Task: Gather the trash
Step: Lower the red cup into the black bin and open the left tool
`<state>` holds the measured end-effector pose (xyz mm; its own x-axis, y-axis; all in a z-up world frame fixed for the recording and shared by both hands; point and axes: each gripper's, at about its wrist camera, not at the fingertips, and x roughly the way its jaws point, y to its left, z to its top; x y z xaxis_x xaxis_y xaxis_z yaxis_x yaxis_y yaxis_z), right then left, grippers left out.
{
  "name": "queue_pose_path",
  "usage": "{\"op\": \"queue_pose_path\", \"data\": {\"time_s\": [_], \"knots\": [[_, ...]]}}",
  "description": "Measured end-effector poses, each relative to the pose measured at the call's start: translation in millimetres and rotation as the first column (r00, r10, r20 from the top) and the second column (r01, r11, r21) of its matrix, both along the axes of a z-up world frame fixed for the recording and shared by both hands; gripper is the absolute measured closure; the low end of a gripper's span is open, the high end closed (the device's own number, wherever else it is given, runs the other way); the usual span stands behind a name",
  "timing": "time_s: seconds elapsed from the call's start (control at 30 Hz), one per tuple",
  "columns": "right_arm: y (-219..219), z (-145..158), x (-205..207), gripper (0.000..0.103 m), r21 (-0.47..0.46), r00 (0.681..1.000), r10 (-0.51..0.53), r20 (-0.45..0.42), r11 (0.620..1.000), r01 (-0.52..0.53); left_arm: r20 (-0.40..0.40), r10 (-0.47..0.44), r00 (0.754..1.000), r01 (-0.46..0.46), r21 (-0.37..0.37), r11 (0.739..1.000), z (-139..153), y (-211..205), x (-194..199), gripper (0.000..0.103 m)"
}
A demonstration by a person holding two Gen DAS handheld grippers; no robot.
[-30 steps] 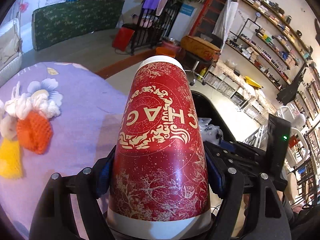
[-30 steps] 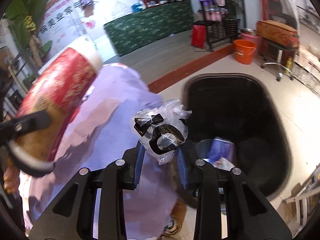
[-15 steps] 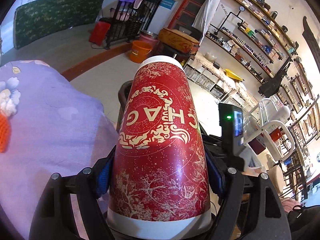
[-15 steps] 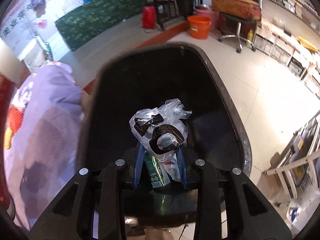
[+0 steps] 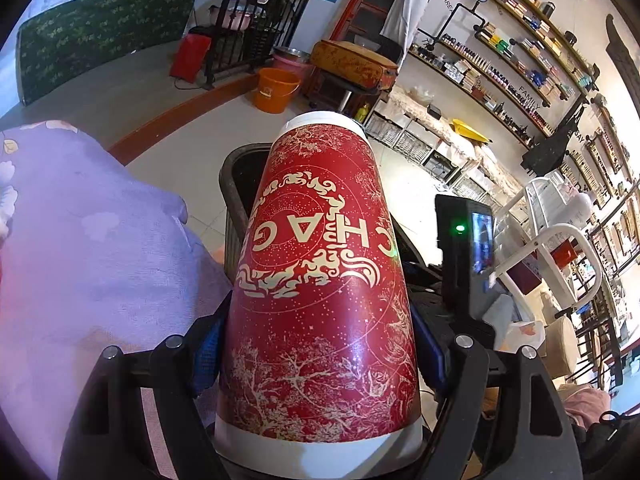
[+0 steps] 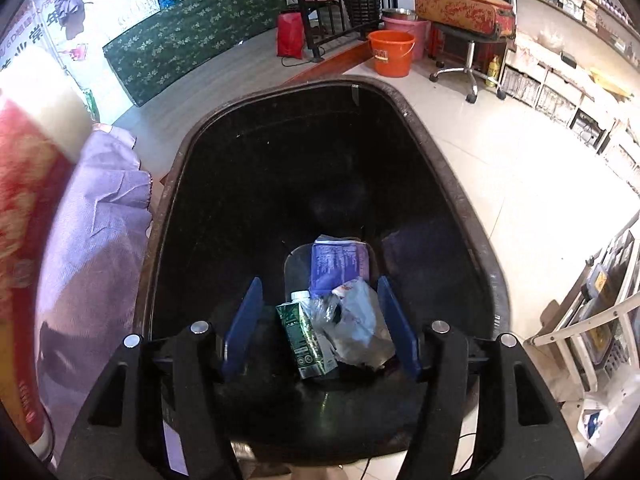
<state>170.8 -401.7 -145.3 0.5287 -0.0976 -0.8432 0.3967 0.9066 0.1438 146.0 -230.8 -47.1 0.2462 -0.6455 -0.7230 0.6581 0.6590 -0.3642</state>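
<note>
The crumpled clear plastic bag that sat pinched in the right gripper half a second ago now lies down in the black bin; the jaws have just been opening and stand apart over the bin's mouth, pressing on nothing, with the bin's contents showing between them. Over the same second the bin has filled the right wrist view, and in the left wrist view the purple cloth has slid off to the left.

Nearest in the left wrist view, the left gripper is clamped on the tall red paper cup, a blue pad pressing each side low on the cup, whose white base points away from the camera. Just behind the cup is the rim of the bin, and to its right a small device with a green light.

At the bottom of the bin, a green carton lies touching the bag on its left, and a purple packet lies just beyond them.

Farther off on the tiled floor stand an orange bucket, a wheeled stool and a red bag. Shelves line the far right wall.
</note>
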Motion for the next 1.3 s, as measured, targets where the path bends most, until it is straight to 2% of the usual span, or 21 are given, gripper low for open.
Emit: {"op": "queue_pose_path", "data": {"time_s": [0.17,0.27,0.4,0.53,0.67,0.8,0.93,1.3], "knots": [[-1.7,21.3,-19.8,0.041,-0.022,0.999,-0.019,0.048,1.000,0.020,0.011,-0.014,1.000,0.013,0.024,1.000,-4.2,-16.5,3.7,0.027],[-4.6,35.7,-34.6,0.033,-0.036,0.995,-0.048,0.083,0.998,0.051,0.012,-0.019,1.000,0.019,0.042,0.999,-6.9,-27.5,9.7,0.027],[-12.3,52.5,-48.9,0.033,-0.051,0.990,-0.075,0.122,0.995,0.081,0.027,-0.028,0.999,0.026,0.067,0.997,-9.8,-43.4,17.7,0.027],[-21.3,63.4,-61.0,0.033,-0.051,0.983,-0.109,0.146,0.992,0.117,-0.009,-0.031,0.999,0.032,0.084,0.996,-14.9,-63.3,31.4,0.027],[-26.2,66.2,-69.5,0.033,-0.047,0.979,-0.131,0.155,0.989,0.140,-0.004,-0.039,0.999,0.039,0.126,0.991,-24.0,-80.1,36.2,0.027],[-32.8,67.1,-76.8,0.032,-0.043,0.975,-0.158,0.157,0.985,0.167,-0.031,-0.045,0.998,0.050,0.157,0.986,-34.8,-90.3,40.8,0.027],[-38.0,68.4,-82.3,0.032,-0.040,0.970,-0.180,0.163,0.981,0.189,-0.065,-0.045,0.997,0.056,0.177,0.983,-43.9,-97.5,45.3,0.027],[-39.3,68.9,-84.6,0.032,-0.031,0.964,-0.204,0.168,0.977,0.212,-0.082,-0.063,0.995,0.079,0.217,0.973,-51.7,-117.4,49.7,0.027]]}}
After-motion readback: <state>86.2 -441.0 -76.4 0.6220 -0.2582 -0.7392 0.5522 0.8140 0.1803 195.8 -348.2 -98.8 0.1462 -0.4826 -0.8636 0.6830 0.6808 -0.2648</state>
